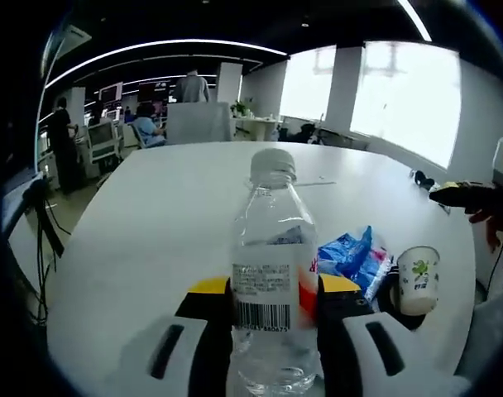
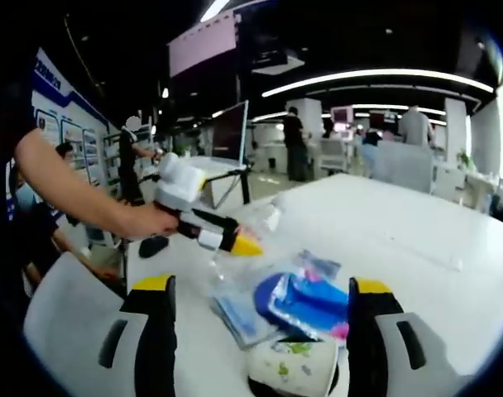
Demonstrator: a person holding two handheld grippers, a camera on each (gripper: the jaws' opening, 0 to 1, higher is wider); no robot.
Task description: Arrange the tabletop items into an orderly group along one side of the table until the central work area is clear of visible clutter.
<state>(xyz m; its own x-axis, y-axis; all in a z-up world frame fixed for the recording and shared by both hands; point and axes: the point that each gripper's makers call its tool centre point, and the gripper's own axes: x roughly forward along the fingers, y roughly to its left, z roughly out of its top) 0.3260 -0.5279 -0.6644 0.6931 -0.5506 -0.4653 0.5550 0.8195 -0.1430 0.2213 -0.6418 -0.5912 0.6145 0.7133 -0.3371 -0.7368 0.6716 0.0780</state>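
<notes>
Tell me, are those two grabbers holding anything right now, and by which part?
The left gripper clamps the clear water bottle by its labelled lower body. The right gripper holds nothing; its jaws stand open.

My left claw: water bottle base cut by frame edge. Blue packets: print unreadable. Paper cup: bottom cropped, partly hiding packets.
</notes>
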